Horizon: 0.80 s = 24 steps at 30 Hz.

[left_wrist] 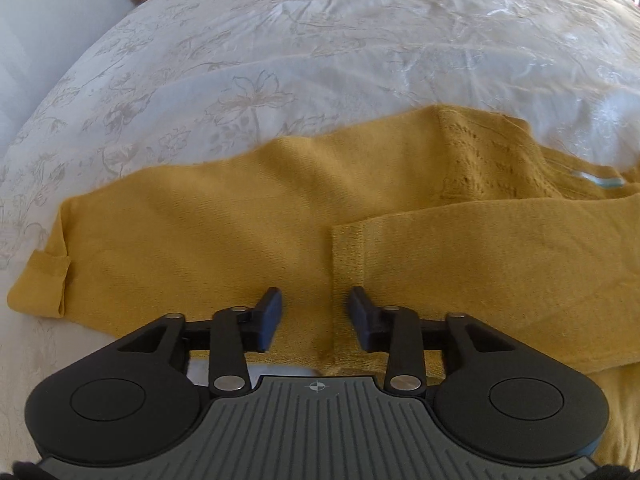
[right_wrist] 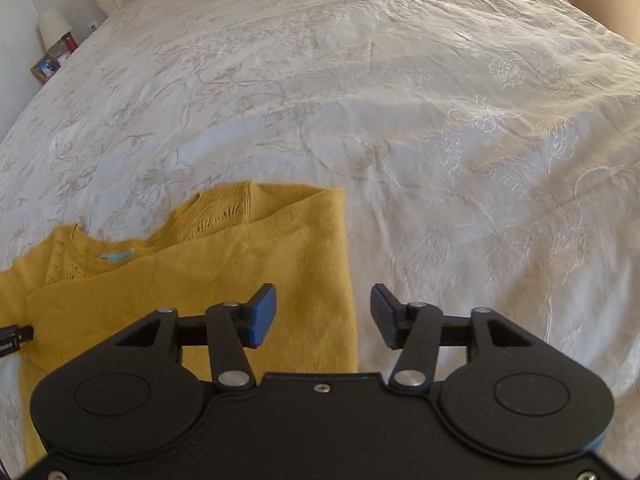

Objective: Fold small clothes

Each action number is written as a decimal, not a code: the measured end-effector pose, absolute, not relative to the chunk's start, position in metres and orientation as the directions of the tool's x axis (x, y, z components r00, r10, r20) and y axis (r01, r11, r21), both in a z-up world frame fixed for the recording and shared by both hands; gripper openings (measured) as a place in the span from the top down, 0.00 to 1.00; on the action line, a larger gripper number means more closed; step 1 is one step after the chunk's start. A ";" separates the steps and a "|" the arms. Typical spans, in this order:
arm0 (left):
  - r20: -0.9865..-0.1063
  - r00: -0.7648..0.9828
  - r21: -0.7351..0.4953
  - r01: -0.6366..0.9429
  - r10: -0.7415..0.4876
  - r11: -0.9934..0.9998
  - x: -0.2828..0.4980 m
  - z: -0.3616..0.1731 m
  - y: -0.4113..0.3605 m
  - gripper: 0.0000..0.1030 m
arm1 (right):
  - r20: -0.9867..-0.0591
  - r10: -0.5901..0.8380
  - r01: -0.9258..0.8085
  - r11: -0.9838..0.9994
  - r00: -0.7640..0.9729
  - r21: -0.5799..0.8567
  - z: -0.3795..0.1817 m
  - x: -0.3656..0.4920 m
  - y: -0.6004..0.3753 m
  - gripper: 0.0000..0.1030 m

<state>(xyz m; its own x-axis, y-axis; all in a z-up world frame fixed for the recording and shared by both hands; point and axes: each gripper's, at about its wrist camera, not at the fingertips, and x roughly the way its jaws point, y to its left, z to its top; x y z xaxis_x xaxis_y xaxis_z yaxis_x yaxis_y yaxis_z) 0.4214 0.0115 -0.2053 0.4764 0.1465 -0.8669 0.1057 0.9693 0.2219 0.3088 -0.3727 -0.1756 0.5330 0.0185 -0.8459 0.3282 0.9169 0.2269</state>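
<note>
A mustard-yellow knit sweater (left_wrist: 248, 208) lies flat on the bed, one sleeve folded across its body with the ribbed cuff (left_wrist: 348, 248) near the middle. My left gripper (left_wrist: 314, 304) hovers open just above that cuff edge, nothing pinched between its blue pads. In the right wrist view the same sweater (right_wrist: 224, 264) shows its neckline with a pale blue label (right_wrist: 114, 257) and a straight folded right edge. My right gripper (right_wrist: 324, 300) stands open over that edge, its left pad above the knit and its right pad above the bedspread, holding nothing.
A white bedspread (right_wrist: 440, 120) with embroidered flowers covers the wide bed. At the far left stand a framed photo (right_wrist: 45, 66), a lamp (right_wrist: 54, 28) and a red item. A black part of the other gripper (right_wrist: 14, 340) shows at the left edge.
</note>
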 end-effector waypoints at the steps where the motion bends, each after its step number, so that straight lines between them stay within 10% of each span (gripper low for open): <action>1: -0.863 0.480 0.225 0.087 0.158 0.970 0.422 -0.206 0.014 0.47 | -0.843 0.025 0.321 0.919 0.537 0.231 -0.177 0.313 -0.373 0.31; 4: -0.853 0.490 0.221 0.026 0.181 0.975 0.421 -0.207 0.024 0.24 | -0.849 0.036 0.303 0.925 0.527 0.228 -0.186 0.331 -0.372 0.26; 12: -0.865 0.481 0.156 -0.017 0.145 0.988 0.426 -0.212 0.044 0.00 | -0.906 -0.041 0.369 0.920 0.421 0.130 -0.221 0.358 -0.397 0.12; 24: -0.898 0.440 -0.005 0.040 -0.022 0.999 0.404 -0.183 0.061 0.02 | -0.872 -0.040 0.360 0.919 0.487 0.159 -0.182 0.312 -0.399 0.11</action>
